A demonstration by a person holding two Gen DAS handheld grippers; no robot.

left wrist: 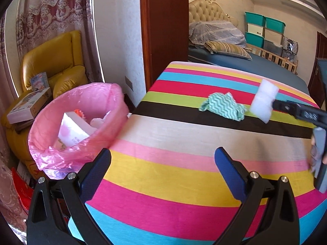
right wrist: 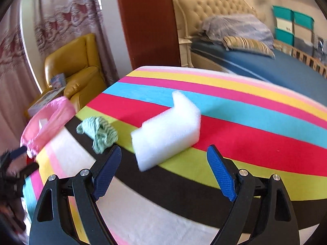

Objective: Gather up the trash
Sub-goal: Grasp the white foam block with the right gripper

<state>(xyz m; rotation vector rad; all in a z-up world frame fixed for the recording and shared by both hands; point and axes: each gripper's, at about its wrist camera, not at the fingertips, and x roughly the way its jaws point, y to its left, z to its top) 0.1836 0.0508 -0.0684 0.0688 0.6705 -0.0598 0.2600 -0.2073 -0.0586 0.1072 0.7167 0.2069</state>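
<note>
The white foam block (right wrist: 166, 130) lies on the striped table (right wrist: 255, 143), directly ahead of the right gripper (right wrist: 164, 169), long axis apparently diagonal. Both grippers spread wide, empty; left gripper (left wrist: 163, 173) farther.

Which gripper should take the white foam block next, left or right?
Right. The right gripper has its jaws open with the white foam block just ahead between them. The left gripper is open over bare striped cloth, nearer the pink-lined bin.
</note>
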